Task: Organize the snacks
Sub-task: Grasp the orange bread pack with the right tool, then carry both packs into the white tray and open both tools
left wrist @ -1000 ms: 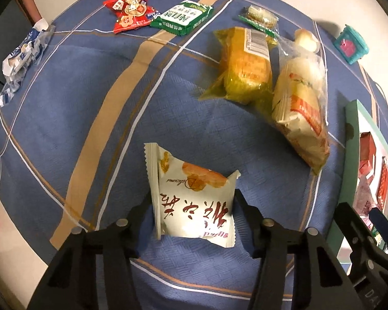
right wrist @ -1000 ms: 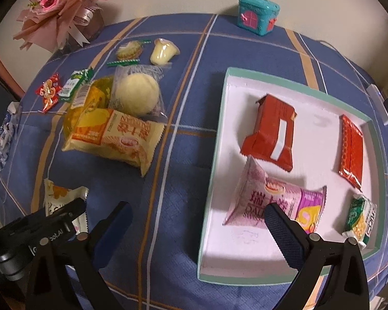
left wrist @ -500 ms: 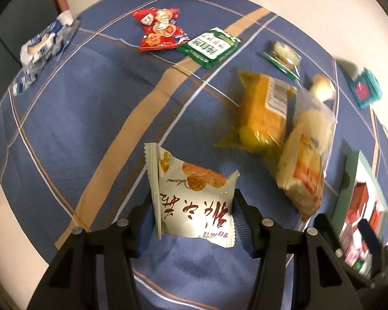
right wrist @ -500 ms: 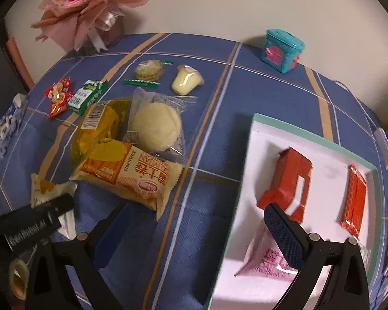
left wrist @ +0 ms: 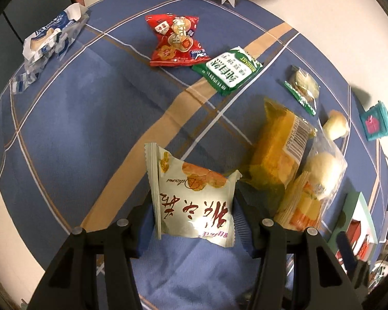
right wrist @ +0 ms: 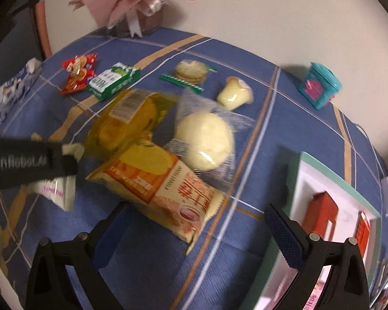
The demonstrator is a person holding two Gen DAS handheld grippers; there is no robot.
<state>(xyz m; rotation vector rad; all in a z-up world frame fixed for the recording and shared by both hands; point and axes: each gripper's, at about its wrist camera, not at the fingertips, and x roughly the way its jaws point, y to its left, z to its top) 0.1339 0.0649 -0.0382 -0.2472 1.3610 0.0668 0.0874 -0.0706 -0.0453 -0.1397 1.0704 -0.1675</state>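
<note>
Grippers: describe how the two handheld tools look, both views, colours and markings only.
The left gripper and right gripper match: black angular plastic frames with silver rivets at the joints, and two fingers faced with dark blue ribbed pads. Seen from the right wrist view, the left tool's black side carries pale lettering, too blurred to read surely. No cables or sleeves show.

Ahead of my left claw (left wrist: pixel 194 222) the blue cloth (left wrist: pixel 85 129) lies bare; to its right the yellow packets (left wrist: pixel 279 155) crowd close, blocking passage.

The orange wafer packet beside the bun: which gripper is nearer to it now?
Right. The right gripper hangs open just in front of the orange wafer packet. The left gripper, off to one side, is shut on a white pastry packet.
</note>
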